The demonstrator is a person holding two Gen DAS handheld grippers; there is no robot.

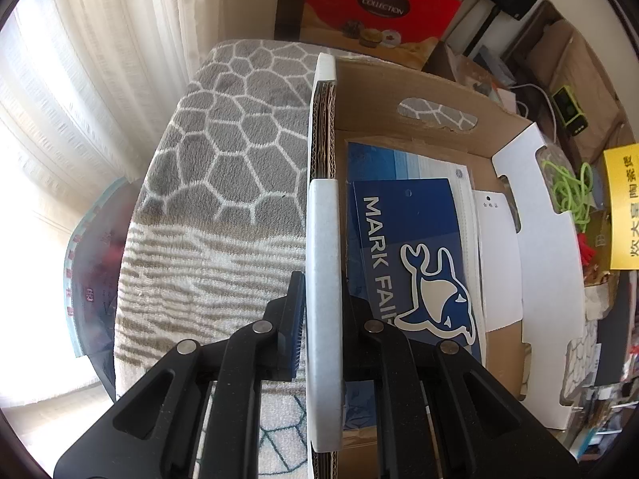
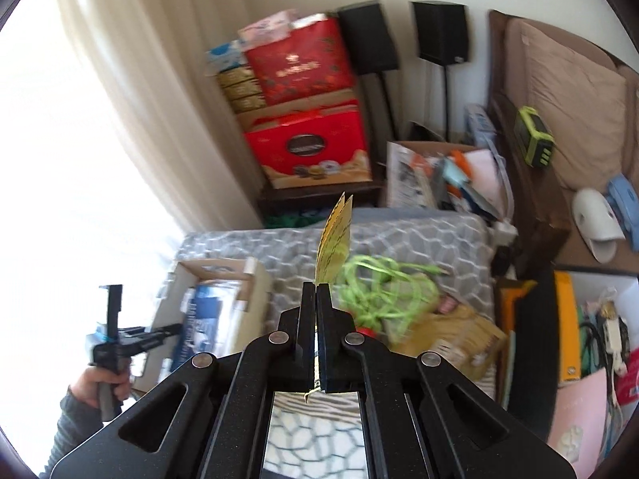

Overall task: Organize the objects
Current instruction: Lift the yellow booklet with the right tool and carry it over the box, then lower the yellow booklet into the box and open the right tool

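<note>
My left gripper (image 1: 321, 291) is shut on the white-edged side wall (image 1: 323, 231) of an open cardboard box (image 1: 379, 92) that rests on a grey patterned blanket (image 1: 223, 151). Inside the box lie a blue whale card (image 1: 403, 247) and a white card (image 1: 495, 259). In the right wrist view the same box (image 2: 223, 299) sits at the left, with the left gripper (image 2: 116, 331) held by a hand beside it. My right gripper (image 2: 316, 289) is shut on a thin yellow card (image 2: 335, 247), which sticks up past its fingertips above the blanket. That yellow card (image 1: 621, 207) also shows at the right edge of the left wrist view.
A tangled green cord (image 2: 375, 291) lies on a brown carton (image 2: 451, 331) right of the box. Red gift boxes (image 2: 307, 147) are stacked at the back beside two black speakers (image 2: 439, 32). A cluttered box (image 2: 439, 175), a white slipper (image 2: 599, 219) and curtains (image 2: 139, 80) surround the blanket.
</note>
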